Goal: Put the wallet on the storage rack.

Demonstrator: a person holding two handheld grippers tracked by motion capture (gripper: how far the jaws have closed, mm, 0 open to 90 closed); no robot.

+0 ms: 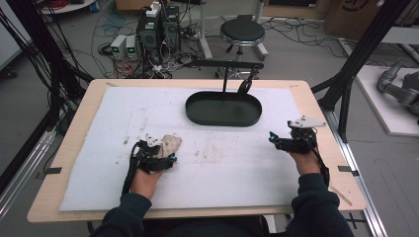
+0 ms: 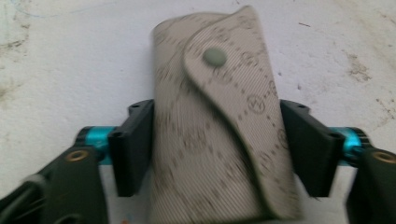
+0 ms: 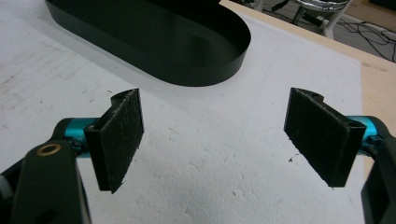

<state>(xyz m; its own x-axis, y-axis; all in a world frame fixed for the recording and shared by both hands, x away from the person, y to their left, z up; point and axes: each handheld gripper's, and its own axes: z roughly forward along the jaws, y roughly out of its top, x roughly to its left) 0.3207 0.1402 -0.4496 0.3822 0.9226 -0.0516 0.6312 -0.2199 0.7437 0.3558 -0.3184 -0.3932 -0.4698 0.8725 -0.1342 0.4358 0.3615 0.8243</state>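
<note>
A beige patterned fabric pouch (image 1: 171, 143) with a round snap button lies on the white foam mat (image 1: 222, 173), left of centre. My left gripper (image 1: 159, 151) is around its near half. In the left gripper view the pouch (image 2: 219, 93) stands lengthwise between the jaws, and both black pads (image 2: 135, 144) press against its sides, so the left gripper (image 2: 217, 149) is shut on it. My right gripper (image 1: 275, 140) rests at the right side of the mat. Its jaws stand wide apart over bare foam, and the right gripper (image 3: 215, 135) holds nothing.
A black oval tray (image 1: 223, 121) sits at the back middle of the mat, with its wall (image 3: 187, 70) just ahead of the right jaws. A black stand with a crossbar (image 1: 225, 64) rises behind it. The wooden table edge (image 1: 326, 123) runs close on the right.
</note>
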